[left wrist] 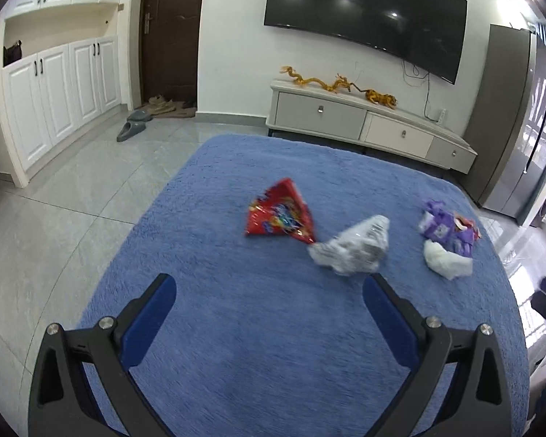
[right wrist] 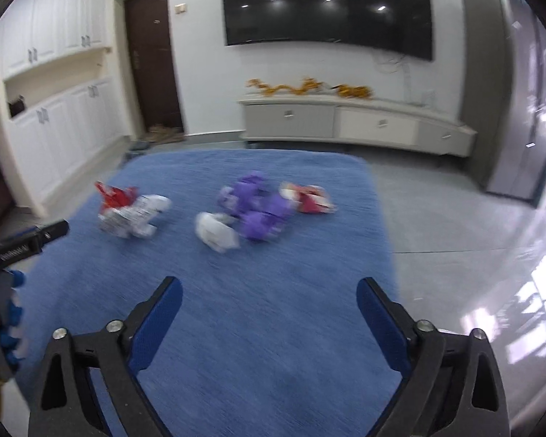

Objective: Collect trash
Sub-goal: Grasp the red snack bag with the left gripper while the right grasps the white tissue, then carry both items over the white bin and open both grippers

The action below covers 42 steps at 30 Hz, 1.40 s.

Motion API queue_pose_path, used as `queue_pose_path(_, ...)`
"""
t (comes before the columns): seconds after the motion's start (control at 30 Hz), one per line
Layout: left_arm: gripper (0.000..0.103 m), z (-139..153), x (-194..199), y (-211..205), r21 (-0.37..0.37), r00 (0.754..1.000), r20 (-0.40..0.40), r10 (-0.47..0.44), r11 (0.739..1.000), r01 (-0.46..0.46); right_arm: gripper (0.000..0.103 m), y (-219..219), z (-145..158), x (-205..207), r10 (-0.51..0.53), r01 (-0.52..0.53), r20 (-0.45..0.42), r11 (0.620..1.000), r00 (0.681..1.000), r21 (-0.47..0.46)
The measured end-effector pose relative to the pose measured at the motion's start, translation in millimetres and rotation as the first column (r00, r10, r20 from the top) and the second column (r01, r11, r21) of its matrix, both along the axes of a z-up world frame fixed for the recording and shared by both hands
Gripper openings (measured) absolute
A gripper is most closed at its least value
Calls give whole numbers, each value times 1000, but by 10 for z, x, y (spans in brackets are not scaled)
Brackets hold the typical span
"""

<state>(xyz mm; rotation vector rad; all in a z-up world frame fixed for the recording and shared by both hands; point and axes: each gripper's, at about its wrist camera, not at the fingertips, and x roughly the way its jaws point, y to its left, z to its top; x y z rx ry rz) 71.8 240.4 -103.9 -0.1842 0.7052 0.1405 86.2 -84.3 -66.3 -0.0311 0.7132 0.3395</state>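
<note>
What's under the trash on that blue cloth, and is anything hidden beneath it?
All the pieces, the red wrapper, silver wrapper, purple wrapper and white tissue, lie directly on the blue cloth. What the cloth covers cannot be seen.

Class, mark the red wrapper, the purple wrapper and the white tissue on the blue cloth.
red wrapper (left wrist: 278, 215), left wrist view, centre of its printed face
purple wrapper (left wrist: 442, 227), left wrist view, its crumpled middle
white tissue (left wrist: 446, 262), left wrist view, middle of the wad
</note>
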Motion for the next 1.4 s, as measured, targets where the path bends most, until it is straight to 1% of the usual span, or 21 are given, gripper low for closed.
queue_pose_path(0.03, 103, 10, 46, 59, -10, 1000, 1, 0, 1000, 0, 82, 64, -5, 88, 27, -27, -9, 1000, 1000, 14)
queue_pose_path(0.13, 103, 40, 253, 183, -55, 1000, 2, -23, 998, 23, 74, 287, -47, 376, 108, -106, -30, 993, 994, 56)
queue_pose_path(0.17, 103, 50, 340, 202, -65, 1000, 3, -28, 997, 29, 73, 355, -66, 465, 132, -130, -35, 989, 991, 66)
queue_pose_path(0.2, 103, 54, 413, 199, -66, 999, 6, -35, 997, 36, 70, 413, -89, 537, 150, -147, -41, 987, 988, 71)
queue_pose_path(0.3, 103, 27, 715, 146, -16, 999, 2, -49, 999, 49, 63, 587, -206, 762, 195, -190, -73, 979, 978, 71)
queue_pose_path(0.43, 102, -197, 1125, 79, 39, 997, -45, -64, 997, 66, 60, 748, -372, 945, 229, -226, -107, 973, 968, 39)
queue_pose_path(0.5, 95, -328, 1252, 71, 32, 994, -81, -69, 997, 72, 58, 785, -451, 1016, 236, -235, -129, 972, 963, 23)
queue_pose_path(0.53, 85, -375, 1296, 69, 22, 992, -96, -76, 997, 78, 57, 793, -486, 1037, 237, -237, -139, 971, 962, 18)
queue_pose_path(0.57, 71, -423, 1329, 68, 11, 990, -113, -79, 997, 81, 56, 810, -539, 1066, 233, -234, -154, 972, 960, 6)
queue_pose_path(0.6, 66, -472, 1348, 76, -14, 988, -127, -91, 996, 90, 52, 800, -571, 1079, 229, -232, -166, 973, 959, 2)
queue_pose_path(0.63, 55, -480, 1342, 80, -34, 987, -126, -103, 994, 99, 45, 795, -595, 1097, 228, -231, -174, 973, 958, 3)
queue_pose_path(0.67, 53, -475, 1319, 70, -37, 987, -125, -104, 994, 100, 40, 786, -614, 1096, 225, -228, -182, 974, 957, 5)
queue_pose_path(0.73, 49, -439, 1257, 88, -38, 989, -109, -103, 994, 99, 22, 764, -599, 1046, 228, -230, -178, 973, 957, 11)
queue_pose_path(0.8, 44, -379, 1148, 119, -56, 990, -87, -108, 993, 103, 19, 747, -536, 952, 247, -245, -160, 969, 956, 35)
queue_pose_path(0.9, 40, -251, 985, 177, -57, 993, -57, -107, 993, 104, 18, 717, -407, 756, 272, -265, -126, 962, 954, 70)
queue_pose_path(1.0, 39, -53, 761, 212, -46, 994, -17, -111, 993, 110, 18, 652, -254, 515, 303, -289, -91, 947, 949, 139)
queue_pose_path(1.13, 39, 272, 391, 171, -26, 991, 42, -130, 991, 131, 18, 499, -16, 195, 313, -298, -37, 930, 949, 214)
queue_pose_path(1.23, 39, 522, 178, 28, -15, 982, 87, -169, 985, 170, 18, 288, 167, -82, 290, -284, 12, 924, 957, 255)
queue_pose_path(1.3, 39, 673, 58, -155, -7, 971, 114, -212, 977, 215, 18, 106, 271, -236, 258, -258, 37, 926, 966, 275)
queue_pose_path(1.33, 39, 738, 11, -265, -6, 963, 126, -238, 971, 240, 18, 42, 313, -281, 238, -241, 46, 929, 970, 280)
queue_pose_path(1.4, 39, 853, -37, -518, -14, 944, 145, -297, 953, 302, 18, -251, 373, -438, 169, -180, 64, 939, 984, 293)
